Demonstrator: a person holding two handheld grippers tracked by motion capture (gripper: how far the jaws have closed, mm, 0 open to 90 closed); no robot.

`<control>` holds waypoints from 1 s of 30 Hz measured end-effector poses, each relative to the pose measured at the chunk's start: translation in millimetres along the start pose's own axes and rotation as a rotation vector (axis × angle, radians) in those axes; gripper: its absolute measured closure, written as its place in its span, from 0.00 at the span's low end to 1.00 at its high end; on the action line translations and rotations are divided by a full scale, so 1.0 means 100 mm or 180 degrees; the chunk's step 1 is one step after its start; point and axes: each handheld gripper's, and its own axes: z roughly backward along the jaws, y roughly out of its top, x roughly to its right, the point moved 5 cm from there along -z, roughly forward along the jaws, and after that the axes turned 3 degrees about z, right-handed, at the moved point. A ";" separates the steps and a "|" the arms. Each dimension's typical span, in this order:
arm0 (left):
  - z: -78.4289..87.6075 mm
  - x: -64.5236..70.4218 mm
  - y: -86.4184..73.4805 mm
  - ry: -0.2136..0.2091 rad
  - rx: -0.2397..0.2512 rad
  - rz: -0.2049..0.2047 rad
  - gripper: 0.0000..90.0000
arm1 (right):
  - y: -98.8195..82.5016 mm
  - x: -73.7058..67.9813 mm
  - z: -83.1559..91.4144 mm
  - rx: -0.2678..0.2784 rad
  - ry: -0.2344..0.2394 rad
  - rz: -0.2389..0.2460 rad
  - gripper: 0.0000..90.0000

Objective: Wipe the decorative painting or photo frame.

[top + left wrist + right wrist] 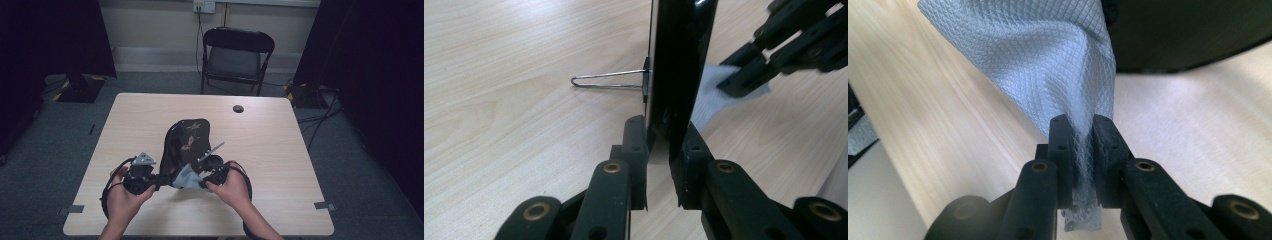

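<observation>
1. Left claw (659, 165) clamped on the bottom edge of a black framed mirror (186, 145), holding it upright near the front middle of the worktop (280, 150). Wire stand (606, 81) sticking out the back, resting on the wood.
2. Right claw (1080, 150) pinched tight on a grey-blue waffle-weave cleaning cloth (1043, 55), cloth hanging right at the mirror's lower edge, on the glossy face side.
3. From above, both hands close together at the near edge, cloth (187, 177) bunched between the claws, just in front of the mirror's bottom corner.
4. Progress guess: setup done, i.e. mirror steadied, cloth picked up and brought to the surface. Actual wiping looks barely started or mid-way; no telling how clean the glass is from these shots.
5. Left to do, probably: run the cloth over the rest of the face, then set the mirror back on its stand and drop the cloth.
6. Folding chair (235, 55) parked behind the worktop, not involved.
</observation>
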 end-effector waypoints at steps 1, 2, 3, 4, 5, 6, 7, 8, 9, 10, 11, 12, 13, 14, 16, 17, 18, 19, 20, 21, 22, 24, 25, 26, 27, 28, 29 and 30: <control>0.00 0.00 0.00 0.0007 0.0006 0.0011 0.87 | -0.02 0.01 -0.04 -0.0030 -0.0002 0.0000 0.90; 0.00 0.00 0.00 0.0008 0.0008 0.0016 0.87 | -0.05 0.02 -0.08 -0.0063 -0.0008 -0.0019 0.90; 0.00 0.00 0.00 -0.0001 0.0007 0.0017 0.87 | -0.07 0.02 -0.10 -0.0086 -0.0010 -0.0018 0.90; 0.00 0.00 0.00 -0.0002 0.0011 0.0017 0.87 | -0.09 0.03 -0.14 -0.0106 -0.0015 -0.0026 0.90; 0.00 0.00 0.00 -0.0009 0.0004 0.0018 0.87 | -0.11 0.04 -0.17 -0.0137 -0.0007 -0.0045 0.90; 0.00 0.00 0.00 -0.0010 -0.0004 0.0011 0.87 | -0.13 0.04 -0.19 -0.0155 -0.0014 -0.0047 0.90; 0.00 0.00 0.00 -0.0013 -0.0008 0.0019 0.87 | -0.14 0.05 -0.22 -0.0169 -0.0022 -0.0047 0.90; 0.00 0.00 0.00 -0.0016 -0.0007 0.0022 0.87 | -0.15 0.05 -0.24 -0.0183 -0.0025 -0.0054 0.90; 0.00 0.00 0.00 -0.0019 -0.0007 0.0012 0.87 | -0.16 0.05 -0.25 -0.0189 -0.0018 -0.0059 0.90; 0.00 0.00 0.00 -0.0016 -0.0002 0.0015 0.87 | -0.17 0.05 -0.26 -0.0189 -0.0007 -0.0059 0.90; 0.00 -0.01 0.00 -0.0008 0.0000 0.0009 0.87 | -0.18 0.05 -0.26 -0.0190 -0.0010 -0.0057 0.90; 0.00 -0.02 -0.01 -0.0004 0.0005 0.0004 0.87 | -0.18 0.05 -0.26 -0.0188 -0.0002 -0.0053 0.90; 0.00 -0.02 -0.01 -0.0009 0.0008 0.0002 0.87 | -0.18 0.05 -0.25 -0.0189 -0.0004 -0.0049 0.90; 0.00 -0.02 -0.01 -0.0015 0.0002 -0.0010 0.87 | -0.18 0.05 -0.24 -0.0191 -0.0001 -0.0048 0.90; 0.02 -0.03 -0.01 0.0001 0.0018 -0.0028 0.83 | -0.19 0.05 -0.21 -0.0183 -0.0001 -0.0031 0.90; 0.03 -0.03 -0.01 -0.0009 0.0012 -0.0036 0.82 | -0.19 0.05 -0.19 -0.0176 -0.0001 -0.0038 0.90; 0.04 -0.03 -0.01 -0.0025 0.0013 0.0008 0.81 | -0.19 0.05 -0.16 -0.0161 0.0000 -0.0032 0.90; 0.05 -0.04 -0.02 -0.0033 0.0027 0.0013 0.80 | -0.18 0.05 -0.13 -0.0146 0.0001 -0.0032 0.90; 0.06 -0.05 -0.02 -0.0041 0.0007 0.0009 0.79 | -0.18 0.05 -0.10 -0.0127 -0.0001 -0.0033 0.90; 0.06 -0.05 -0.03 -0.0057 -0.0011 0.0024 0.78 | -0.17 0.04 -0.06 -0.0117 -0.0005 -0.0016 0.90; 0.06 -0.05 -0.04 -0.0063 -0.0001 0.0039 0.77 | -0.16 0.04 -0.03 -0.0100 -0.0017 -0.0018 0.90; 0.06 -0.06 -0.05 -0.0083 -0.0055 0.0014 0.76 | -0.14 0.02 0.06 -0.0057 -0.0032 0.0011 0.90; 0.07 -0.06 -0.05 -0.0090 -0.0058 0.0000 0.76 | -0.12 0.01 0.10 -0.0034 -0.0041 0.0030 0.90; 0.07 -0.06 -0.05 -0.0096 -0.0066 -0.0010 0.74 | -0.10 0.00 0.15 -0.0014 -0.0052 0.0050 0.90; 0.07 -0.06 -0.06 -0.0094 -0.0066 -0.0004 0.74 | -0.08 -0.01 0.20 0.0011 -0.0066 0.0067 0.90; 0.07 -0.05 -0.06 -0.0084 -0.0053 0.0001 0.74 | -0.06 -0.02 0.24 0.0037 -0.0070 0.0084 0.90; 0.08 -0.06 -0.06 -0.0077 -0.0043 0.0000 0.74 | -0.04 -0.04 0.29 0.0063 -0.0079 0.0105 0.90; 0.08 -0.06 -0.06 -0.0091 -0.0040 -0.0011 0.73 | -0.02 -0.05 0.34 0.0090 -0.0086 0.0130 0.90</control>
